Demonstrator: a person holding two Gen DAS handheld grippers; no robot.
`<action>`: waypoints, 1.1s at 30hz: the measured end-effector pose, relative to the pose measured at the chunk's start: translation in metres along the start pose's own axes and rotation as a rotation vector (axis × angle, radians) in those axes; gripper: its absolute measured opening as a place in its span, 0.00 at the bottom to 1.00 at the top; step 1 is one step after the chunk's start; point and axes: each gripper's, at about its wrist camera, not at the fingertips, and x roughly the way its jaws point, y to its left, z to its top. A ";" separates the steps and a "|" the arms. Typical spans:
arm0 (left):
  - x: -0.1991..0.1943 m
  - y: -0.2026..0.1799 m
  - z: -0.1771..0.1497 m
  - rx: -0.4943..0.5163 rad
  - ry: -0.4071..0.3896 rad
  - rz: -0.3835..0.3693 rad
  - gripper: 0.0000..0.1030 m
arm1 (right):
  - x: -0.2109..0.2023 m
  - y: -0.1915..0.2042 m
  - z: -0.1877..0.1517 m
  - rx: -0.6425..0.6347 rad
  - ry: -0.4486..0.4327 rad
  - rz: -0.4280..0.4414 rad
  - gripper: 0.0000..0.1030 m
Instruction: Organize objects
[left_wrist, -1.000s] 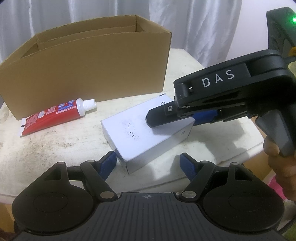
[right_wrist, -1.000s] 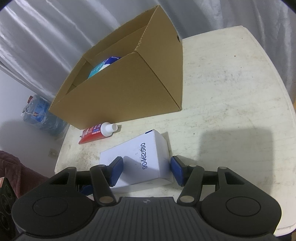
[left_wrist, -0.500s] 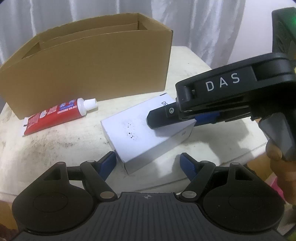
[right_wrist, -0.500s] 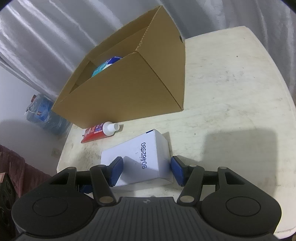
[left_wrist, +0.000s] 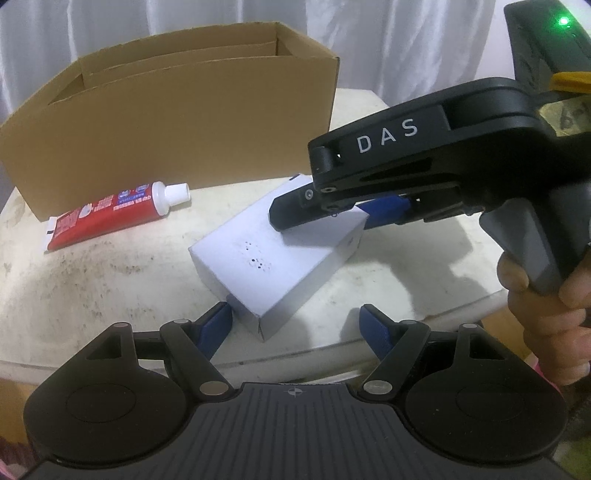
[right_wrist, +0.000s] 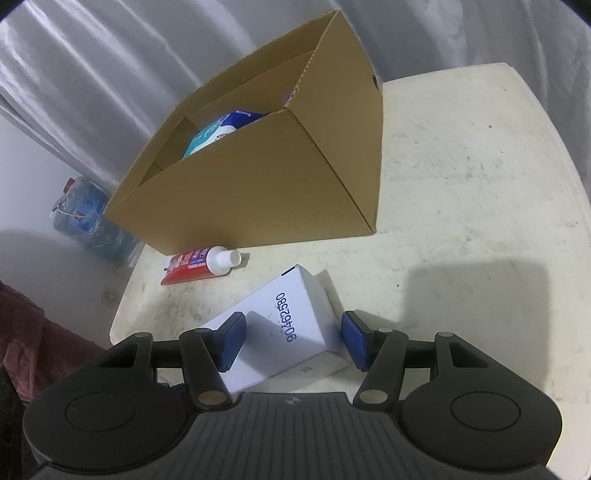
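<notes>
The right claw (right_wrist: 291, 339) straddles the far end of the white box (right_wrist: 284, 328) low in its frame; its blue pads seem to stand just off the box sides, so I read it as released, though the view is tight. The left claw (left_wrist: 295, 325) is released too, its left pad near the box corner. The box lies on the tabletop (right_wrist: 461, 192). Behind it, a red toothpaste tube (left_wrist: 110, 214) lies before the cardboard carton (left_wrist: 177, 125).
</notes>
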 end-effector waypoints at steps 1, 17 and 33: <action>0.000 0.000 0.000 -0.001 -0.002 -0.002 0.74 | 0.000 0.000 0.000 -0.003 -0.001 0.000 0.59; 0.003 0.010 -0.002 0.033 -0.047 0.023 0.75 | -0.010 -0.005 -0.005 0.030 -0.019 0.013 0.59; 0.013 0.012 0.006 0.035 -0.037 0.050 0.68 | -0.010 -0.007 -0.011 0.038 -0.017 0.021 0.55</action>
